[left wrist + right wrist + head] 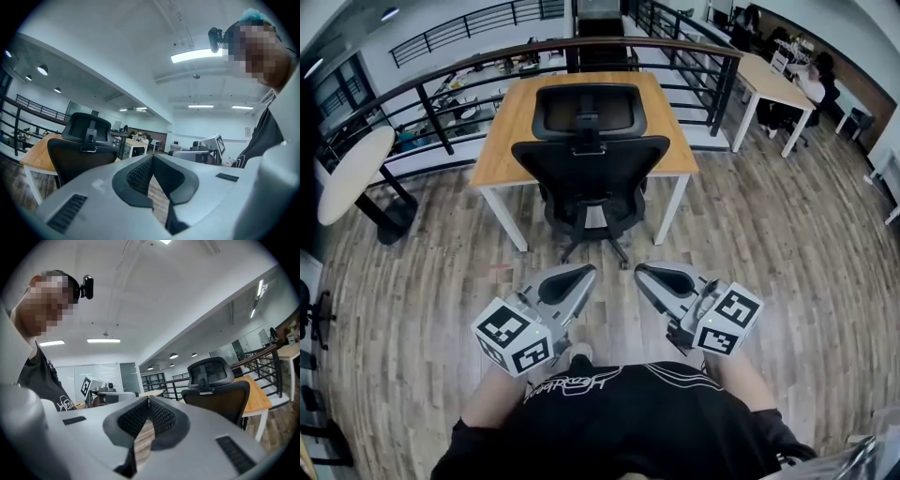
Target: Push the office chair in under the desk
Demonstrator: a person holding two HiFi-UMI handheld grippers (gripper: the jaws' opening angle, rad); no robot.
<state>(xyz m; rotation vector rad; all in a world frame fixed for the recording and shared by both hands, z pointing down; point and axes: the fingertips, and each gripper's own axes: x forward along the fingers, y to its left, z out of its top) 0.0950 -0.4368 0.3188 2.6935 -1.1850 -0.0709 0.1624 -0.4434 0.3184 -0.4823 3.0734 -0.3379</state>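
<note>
A black office chair [591, 169] stands with its back to me, its seat partly under the wooden desk [517, 131] with white legs. Its headrest [586, 112] rises above the desktop. My left gripper [586, 272] and right gripper [641, 272] hover side by side over the floor, short of the chair's wheeled base, both shut and empty, touching nothing. In the left gripper view the chair [79, 150] sits at the left behind the shut left gripper [152, 155]. The right gripper view has the chair [218, 392] at the right of the shut right gripper [148, 399].
A black railing [441, 94] curves behind the desk. A round white table [352, 173] stands at the left. Another desk [773, 84] with a seated person is at the far right. Wood floor spreads around the chair.
</note>
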